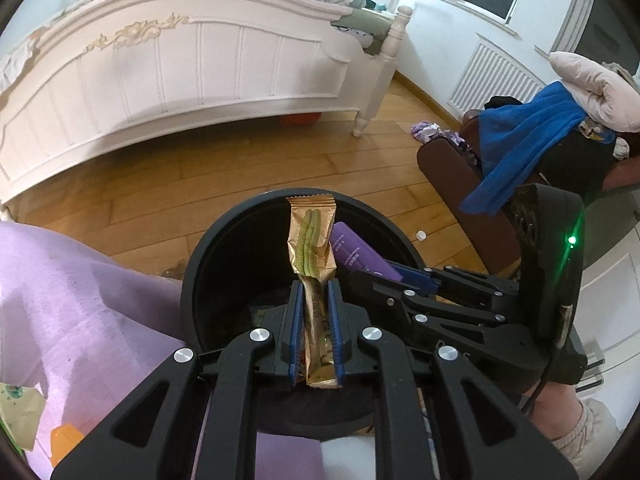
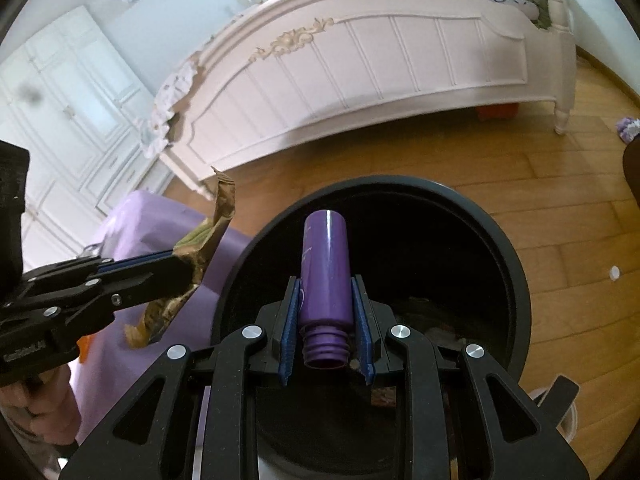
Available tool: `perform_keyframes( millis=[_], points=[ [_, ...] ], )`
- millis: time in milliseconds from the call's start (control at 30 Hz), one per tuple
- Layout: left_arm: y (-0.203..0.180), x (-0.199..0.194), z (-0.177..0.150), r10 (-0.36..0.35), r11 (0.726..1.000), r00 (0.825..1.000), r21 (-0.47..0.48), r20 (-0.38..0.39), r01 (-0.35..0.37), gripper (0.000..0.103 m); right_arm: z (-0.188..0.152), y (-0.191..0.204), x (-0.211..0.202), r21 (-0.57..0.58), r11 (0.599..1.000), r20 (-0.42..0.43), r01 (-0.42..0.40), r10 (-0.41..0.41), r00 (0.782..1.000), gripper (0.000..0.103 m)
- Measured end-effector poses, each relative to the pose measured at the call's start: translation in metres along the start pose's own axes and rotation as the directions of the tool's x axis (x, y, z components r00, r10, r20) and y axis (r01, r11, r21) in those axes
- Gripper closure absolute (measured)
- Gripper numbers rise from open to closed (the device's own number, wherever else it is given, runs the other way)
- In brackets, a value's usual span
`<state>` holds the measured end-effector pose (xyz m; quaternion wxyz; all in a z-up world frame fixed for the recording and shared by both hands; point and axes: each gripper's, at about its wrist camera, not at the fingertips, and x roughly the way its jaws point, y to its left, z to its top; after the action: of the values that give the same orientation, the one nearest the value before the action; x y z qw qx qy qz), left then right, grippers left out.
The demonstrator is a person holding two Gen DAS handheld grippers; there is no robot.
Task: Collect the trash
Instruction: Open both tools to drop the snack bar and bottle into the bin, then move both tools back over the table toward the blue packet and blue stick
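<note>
Left wrist view: left gripper (image 1: 316, 292) fingers clench gold wrapper (image 1: 312, 240), right gripper (image 2: 326, 292) fingers grasp purple bottle (image 2: 325, 264), both angled over bin (image 2: 516, 280).

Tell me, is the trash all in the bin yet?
Not yet. The left gripper holds a gold wrapper and the right gripper holds a purple bottle, both above the black bin. Some scraps already lie inside. A small white cap remains on the floor.

A crinkled gold snack wrapper (image 1: 313, 264) stands upright, pinched between the left jaws. A capless purple bottle (image 2: 325, 276) lies clamped between the right jaws, threaded neck nearest the camera.
</note>
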<state>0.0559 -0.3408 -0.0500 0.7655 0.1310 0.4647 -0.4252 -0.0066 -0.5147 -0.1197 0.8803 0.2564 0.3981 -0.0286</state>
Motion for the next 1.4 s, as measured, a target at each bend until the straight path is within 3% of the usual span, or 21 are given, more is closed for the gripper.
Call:
perform_keyframes(
  millis=[67,100,133,200,233,433,600,933,1167,1400],
  points=[
    [0.002,0.002,0.0,0.003,1.0,1.0,-0.008,-0.006,-0.003,0.087,0.002,0.001,0.003,0.0,1.0,-0.004,0.009,-0.009,1.0,0.077],
    [0.003,0.002,-0.001,0.003,1.0,1.0,-0.011,-0.008,-0.003,0.086,0.001,0.0,0.004,0.001,1.0,-0.005,0.013,-0.013,1.0,0.07],
    [0.004,0.001,-0.001,0.004,1.0,1.0,-0.013,-0.01,-0.004,0.079,0.001,0.0,0.004,0.004,1.0,-0.002,0.017,-0.017,1.0,0.053],
    [0.006,-0.002,-0.002,0.014,1.0,1.0,-0.024,-0.004,-0.014,0.054,0.0,-0.001,0.001,0.016,1.0,0.017,0.02,-0.02,1.0,0.042],
    [0.007,-0.004,-0.003,0.013,0.999,1.0,-0.03,0.004,-0.013,0.051,0.0,0.0,0.001,0.019,1.0,0.021,0.02,-0.021,1.0,0.039],
    [0.012,-0.019,-0.006,0.008,0.999,0.999,-0.036,0.033,-0.007,0.05,-0.001,0.007,-0.006,0.013,1.0,0.033,0.013,-0.014,0.999,0.039],
    [0.021,-0.047,-0.013,0.021,0.999,0.996,-0.046,0.087,-0.017,0.041,0.003,0.021,-0.013,-0.022,1.0,0.042,-0.006,0.007,0.999,0.039],
    [0.063,-0.117,-0.046,0.105,0.985,0.974,-0.153,0.199,-0.075,0.04,0.011,0.087,-0.023,-0.142,0.987,0.052,-0.075,0.083,0.995,0.037],
    [0.119,-0.168,-0.086,0.219,0.941,0.942,-0.308,0.253,-0.136,0.04,0.011,0.149,-0.019,-0.249,0.96,0.02,-0.127,0.136,0.991,0.037],
    [0.183,-0.226,-0.147,0.352,0.847,0.892,-0.503,0.283,-0.175,0.04,0.004,0.219,-0.009,-0.365,0.913,-0.031,-0.182,0.183,0.983,0.037]
  ],
)
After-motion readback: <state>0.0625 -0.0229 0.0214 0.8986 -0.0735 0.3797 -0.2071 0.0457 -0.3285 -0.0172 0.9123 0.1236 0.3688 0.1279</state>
